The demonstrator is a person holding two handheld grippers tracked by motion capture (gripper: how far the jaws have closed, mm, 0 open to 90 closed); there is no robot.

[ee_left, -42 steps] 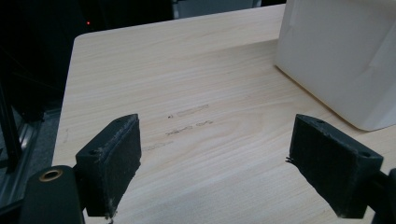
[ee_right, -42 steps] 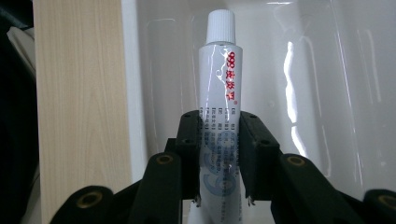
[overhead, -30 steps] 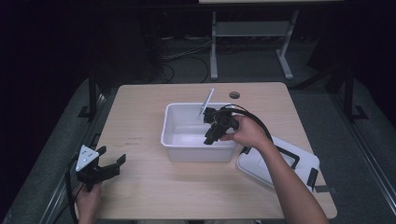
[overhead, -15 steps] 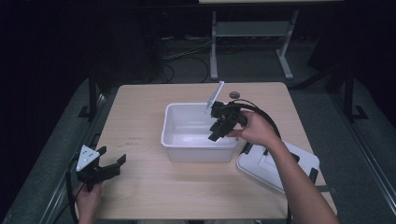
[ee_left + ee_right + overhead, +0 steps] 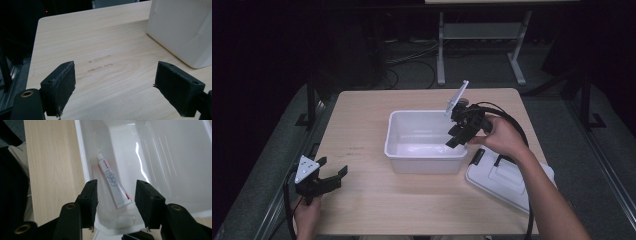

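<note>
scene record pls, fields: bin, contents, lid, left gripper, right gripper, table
bin: white plastic bin, open, mid-table
contents: one white tube with red print, lying flat on the bin floor near a wall
lid: white lid flat on the table, at the bin's right, off the bin
left gripper: left gripper jaws wide open, holding nothing, over bare wood near the table's left front edge
right gripper: right gripper jaws open, above the bin's right rim, aimed down at the tube, not touching it
table: light wooden table
</note>
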